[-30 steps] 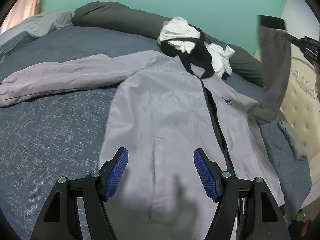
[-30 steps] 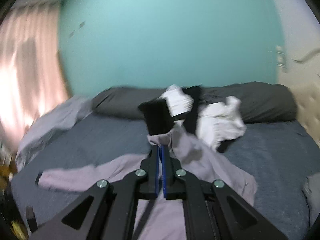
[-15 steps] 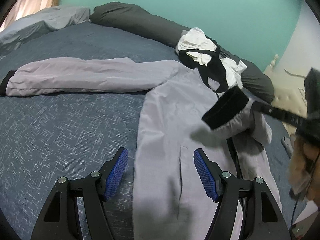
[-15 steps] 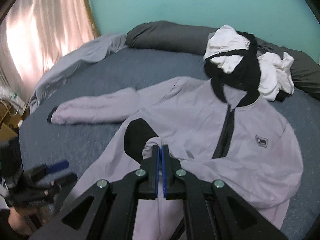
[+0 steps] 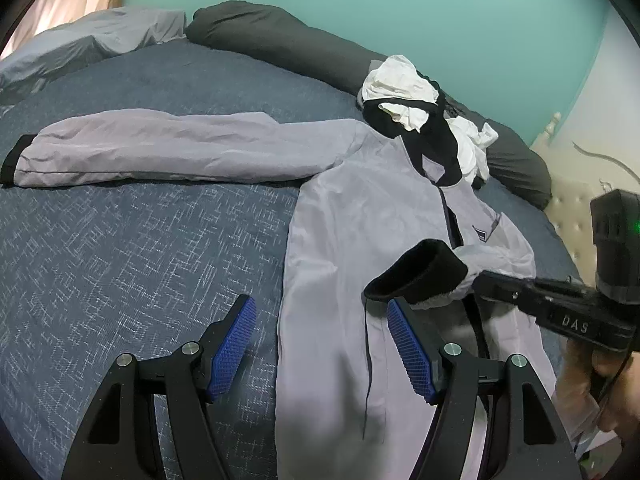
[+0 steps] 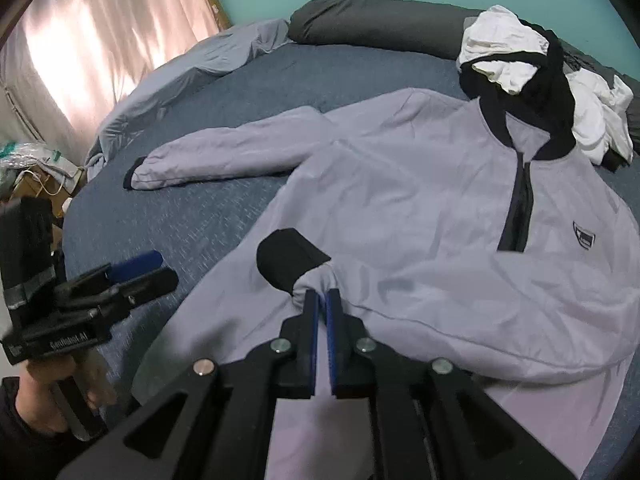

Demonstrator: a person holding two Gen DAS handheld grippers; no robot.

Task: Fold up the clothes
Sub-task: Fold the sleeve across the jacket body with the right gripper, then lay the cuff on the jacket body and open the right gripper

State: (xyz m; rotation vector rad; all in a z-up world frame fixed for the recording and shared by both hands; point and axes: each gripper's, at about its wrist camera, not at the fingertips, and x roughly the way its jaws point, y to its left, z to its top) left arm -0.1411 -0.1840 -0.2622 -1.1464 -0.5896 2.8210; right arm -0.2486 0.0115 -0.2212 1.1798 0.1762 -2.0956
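Black hand-held gripper [image 6: 323, 300] frames, blue ribbed pads [image 5: 234, 338], silver screws [image 5: 190, 348], white lettering, dark sleeve [image 6: 16, 440].

Dim, even indoor light; daylight glows through the curtain [image 6: 100, 40] at upper left, nearly blown out; soft shadows fall beneath the left tool [image 5: 320, 344] on the bed [image 5: 120, 240]; fisheye bending and black vignette at all corners; the hand [image 6: 48, 404] smears slightly.
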